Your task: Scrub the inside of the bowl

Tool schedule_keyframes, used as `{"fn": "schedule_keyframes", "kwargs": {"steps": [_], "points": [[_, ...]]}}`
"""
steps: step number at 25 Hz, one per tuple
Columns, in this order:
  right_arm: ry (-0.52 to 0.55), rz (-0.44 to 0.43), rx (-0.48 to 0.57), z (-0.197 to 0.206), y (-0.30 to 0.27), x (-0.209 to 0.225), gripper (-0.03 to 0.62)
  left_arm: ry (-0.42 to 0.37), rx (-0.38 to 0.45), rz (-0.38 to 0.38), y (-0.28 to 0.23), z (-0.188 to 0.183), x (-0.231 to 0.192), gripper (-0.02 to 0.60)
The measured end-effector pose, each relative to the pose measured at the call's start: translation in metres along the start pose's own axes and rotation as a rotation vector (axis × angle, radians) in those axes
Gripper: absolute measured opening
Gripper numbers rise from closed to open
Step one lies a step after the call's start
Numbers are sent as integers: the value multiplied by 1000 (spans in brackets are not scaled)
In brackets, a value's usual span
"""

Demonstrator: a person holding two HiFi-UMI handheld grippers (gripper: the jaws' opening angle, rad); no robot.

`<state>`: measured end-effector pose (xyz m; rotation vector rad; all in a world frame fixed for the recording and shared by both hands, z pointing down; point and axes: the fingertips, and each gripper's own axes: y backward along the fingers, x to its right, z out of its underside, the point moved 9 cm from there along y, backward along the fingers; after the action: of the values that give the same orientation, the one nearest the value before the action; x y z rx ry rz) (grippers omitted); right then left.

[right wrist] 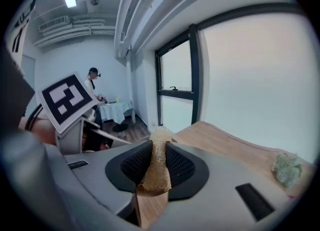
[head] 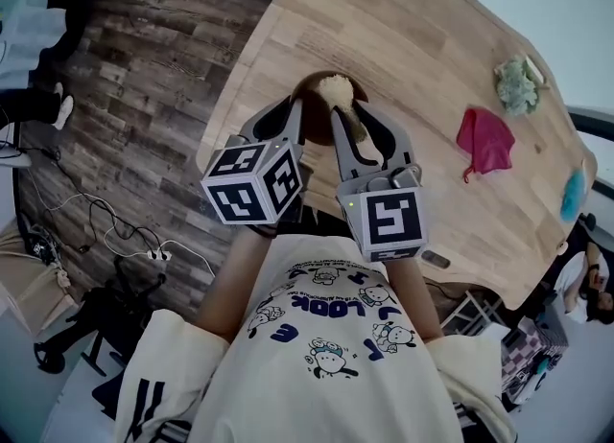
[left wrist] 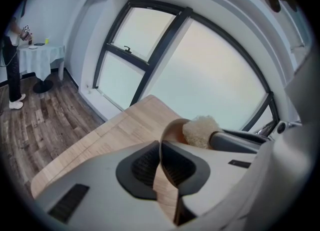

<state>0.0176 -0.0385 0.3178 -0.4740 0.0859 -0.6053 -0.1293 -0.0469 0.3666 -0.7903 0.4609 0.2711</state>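
Left hand-held gripper [left wrist: 160, 147] clamps the bowl [left wrist: 172, 129] rim (right hand-held gripper [right wrist: 154, 146] pinches the scrubber [right wrist: 157, 172]).

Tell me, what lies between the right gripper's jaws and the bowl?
A tan loofah scrubber: the right gripper clamps it, and its tip reaches the bowl. The head view shows it.

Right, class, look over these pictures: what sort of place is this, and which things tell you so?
Probably a workroom or studio set up for recording, not a home kitchen: a long wooden table, loose cables and a power strip on the plank floor, and big dark-framed windows.
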Motion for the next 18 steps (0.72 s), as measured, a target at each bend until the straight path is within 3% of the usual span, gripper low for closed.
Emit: {"fn": "schedule_keyframes", "kwargs": {"steps": [5, 9, 18], "points": [[56, 85, -33, -5, 1, -5, 84, -46, 26, 43, 12, -4, 15, 41], [166, 106, -54, -8, 1, -11, 84, -104, 41, 62, 17, -9, 25, 41], [238, 29, -94, -6, 2, -16, 83, -223, 33, 94, 23, -16, 38, 48]]}}
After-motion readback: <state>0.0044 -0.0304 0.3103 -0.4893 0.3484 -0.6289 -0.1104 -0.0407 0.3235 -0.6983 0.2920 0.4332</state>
